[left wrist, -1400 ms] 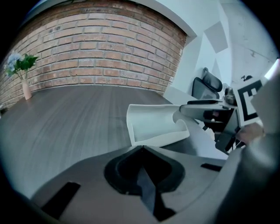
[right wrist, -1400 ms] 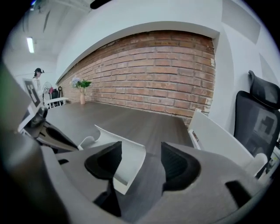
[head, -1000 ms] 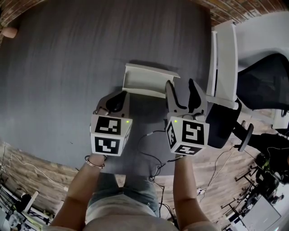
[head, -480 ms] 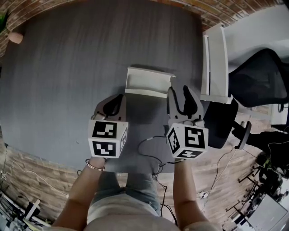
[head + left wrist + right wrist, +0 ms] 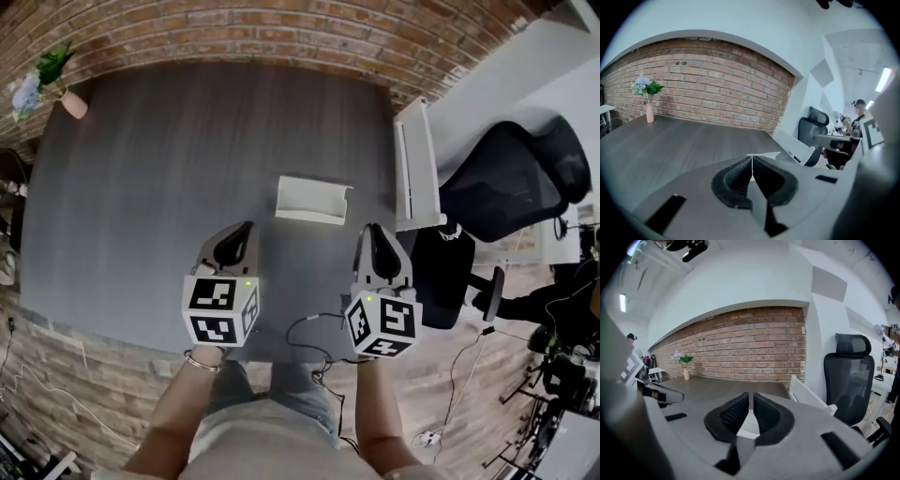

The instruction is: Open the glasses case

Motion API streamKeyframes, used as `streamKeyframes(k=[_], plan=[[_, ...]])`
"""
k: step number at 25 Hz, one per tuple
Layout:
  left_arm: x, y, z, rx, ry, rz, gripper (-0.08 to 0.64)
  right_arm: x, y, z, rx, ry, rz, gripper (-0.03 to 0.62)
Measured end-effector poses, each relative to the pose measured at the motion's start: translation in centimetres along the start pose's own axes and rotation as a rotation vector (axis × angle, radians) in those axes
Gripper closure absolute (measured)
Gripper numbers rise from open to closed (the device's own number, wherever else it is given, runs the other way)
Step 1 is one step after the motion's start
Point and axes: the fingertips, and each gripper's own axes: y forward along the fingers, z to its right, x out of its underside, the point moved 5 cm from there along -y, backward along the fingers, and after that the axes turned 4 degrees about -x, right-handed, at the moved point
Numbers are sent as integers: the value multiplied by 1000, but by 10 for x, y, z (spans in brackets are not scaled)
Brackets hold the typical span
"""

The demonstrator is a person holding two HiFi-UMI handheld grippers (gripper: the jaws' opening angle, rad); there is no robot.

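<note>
The white glasses case (image 5: 314, 200) lies open on the dark grey table (image 5: 159, 178), its lid standing up along the far side. Both grippers hover short of it, nearer to me, and neither touches it. My left gripper (image 5: 237, 232) is shut, pads together, with nothing held. In the left gripper view only a white sliver of the case (image 5: 765, 155) shows past the left gripper (image 5: 751, 158). My right gripper (image 5: 377, 234) is closing, its jaws almost together with nothing between them. In its own view the right gripper (image 5: 750, 393) shows just a thin slit.
A small vase of flowers (image 5: 56, 84) stands at the table's far left corner by the brick wall. A white board (image 5: 412, 164) leans along the table's right edge, with a black office chair (image 5: 511, 178) beyond. Cables (image 5: 314, 328) hang off the near edge.
Both grippers have lifted and drawn back from the case toward me. The right jaws went from wide open to nearly together. The case stayed put, open.
</note>
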Motion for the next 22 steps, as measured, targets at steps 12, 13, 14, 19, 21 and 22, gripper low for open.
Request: streamKeyframes(k=[12, 13, 14, 19, 21, 22], plan=[[-60, -95, -7, 20, 36, 297, 552, -29, -92, -21, 109, -25, 56, 589], [-62, -99, -8, 16, 35, 301, 552, -31, -98, -21, 117, -24, 54, 589], [-64, -103, -9, 14, 36, 305, 552, -32, -103, -20, 125, -21, 54, 589], [-75, -113, -10, 17, 68, 332, 552, -35, -109, -19, 145, 13, 72, 589], [-76, -116, -9, 15, 71, 337, 552, -34, -109, -21, 139, 16, 67, 589], [-76, -117, -9, 13, 71, 338, 552, -33, -108, -22, 135, 15, 60, 589]])
